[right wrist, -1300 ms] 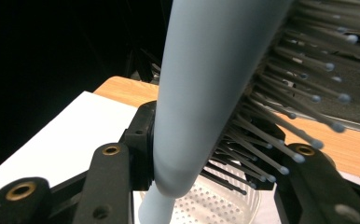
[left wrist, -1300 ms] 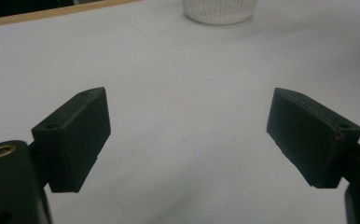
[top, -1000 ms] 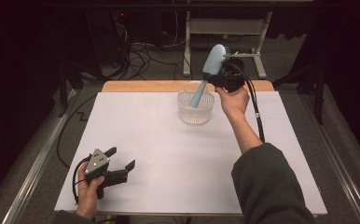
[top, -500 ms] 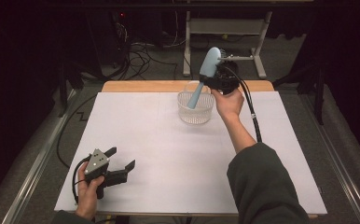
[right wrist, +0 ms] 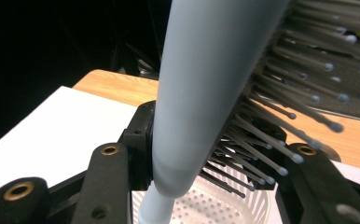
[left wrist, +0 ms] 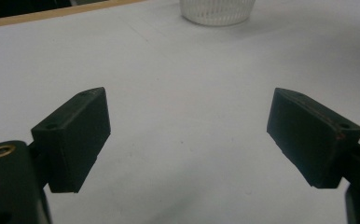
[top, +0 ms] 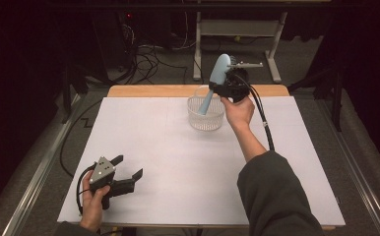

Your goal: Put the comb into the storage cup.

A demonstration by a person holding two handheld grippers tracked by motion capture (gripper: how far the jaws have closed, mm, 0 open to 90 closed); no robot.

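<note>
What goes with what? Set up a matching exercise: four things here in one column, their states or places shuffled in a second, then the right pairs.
Things:
1. hairbrush
2. basket
3. left gripper
4. right gripper

States or places:
A. open, with nothing between its jaws, low over the white sheet
B. pale blue, handle pointing down into the basket
C. shut on the hairbrush, above the basket
D. clear and ribbed, standing at the far side of the sheet

Pairs: 1-B, 2-D, 3-A, 4-C

My white surface [top: 178,162] stretches ahead, its wooden edge [top: 153,91] at the far side; beyond, cables [top: 153,56] tangle on the floor beside a grey metal stand [top: 237,27].
</note>
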